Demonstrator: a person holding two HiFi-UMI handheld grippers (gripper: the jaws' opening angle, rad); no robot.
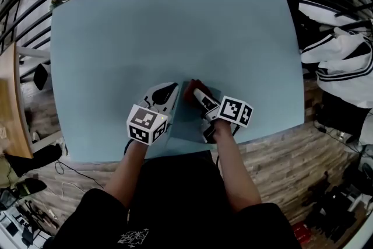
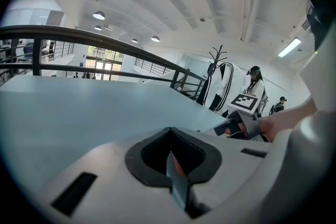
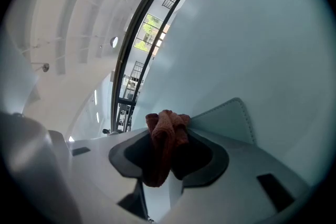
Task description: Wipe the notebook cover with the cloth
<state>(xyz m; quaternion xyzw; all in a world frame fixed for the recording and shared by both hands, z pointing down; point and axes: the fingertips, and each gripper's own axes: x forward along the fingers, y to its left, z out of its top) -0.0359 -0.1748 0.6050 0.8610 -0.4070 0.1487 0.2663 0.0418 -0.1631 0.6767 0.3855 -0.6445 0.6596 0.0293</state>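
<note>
The left tool (image 1: 166,92) is closed on the left edge of the notebook (image 1: 187,122), which lies at the table's (image 1: 175,26) near edge, its long side running away from the person. The right tool (image 1: 198,96) clamps the cloth (image 1: 190,87) over the notebook's far end, best placed to wipe

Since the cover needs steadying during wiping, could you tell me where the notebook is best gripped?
Its thin left edge, approached from the left. The notebook lies flat on the table, so only an edge fits between jaws, and the right gripper holds the cloth at its far end. The left gripper looks shut on that edge.
</note>
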